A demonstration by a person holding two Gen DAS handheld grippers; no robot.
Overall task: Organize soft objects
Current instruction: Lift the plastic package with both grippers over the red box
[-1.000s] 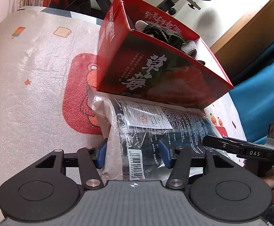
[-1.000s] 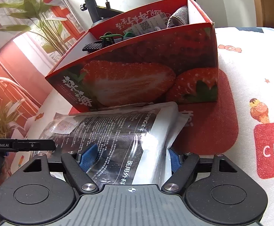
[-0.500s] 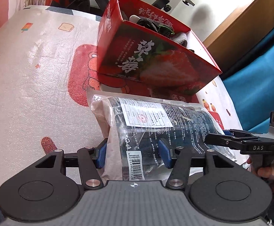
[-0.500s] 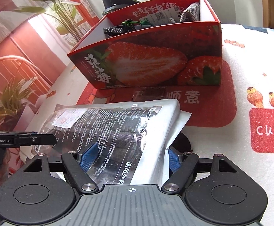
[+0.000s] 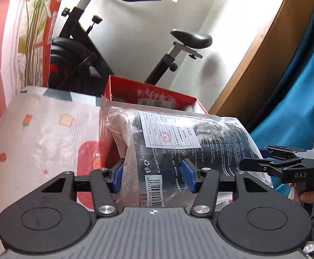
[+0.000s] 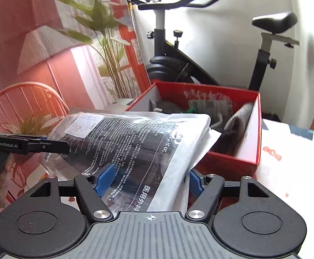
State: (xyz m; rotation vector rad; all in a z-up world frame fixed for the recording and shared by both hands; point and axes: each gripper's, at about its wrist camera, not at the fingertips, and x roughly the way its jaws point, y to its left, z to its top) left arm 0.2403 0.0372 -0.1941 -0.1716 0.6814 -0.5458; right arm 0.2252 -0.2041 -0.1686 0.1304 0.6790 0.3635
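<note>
A soft package in clear plastic [image 5: 178,142], dark with white print and a white label, hangs in the air between both grippers. My left gripper [image 5: 152,177] is shut on its barcode end. My right gripper [image 6: 149,181] grips the other end [image 6: 131,142], its jaws closing a little further on the soft pack. Each view shows the other gripper's tip on the package: the right one [image 5: 264,164], the left one [image 6: 49,145]. Just behind the package stands the open red strawberry box [image 6: 258,129] [image 5: 148,92], holding a grey knit item [image 6: 236,125] and other soft things.
A table with a cartoon-print cloth [image 5: 38,133] carries the box. An exercise bike [image 6: 178,64] stands behind it against a white wall. A plant [image 6: 105,32] and an orange chair [image 6: 27,95] are on one side, blue fabric [image 5: 297,86] on the other.
Both grippers have lifted the package off the cloth up to about the box's rim. The views have tilted upward, so the bike and wall now fill the upper half.
</note>
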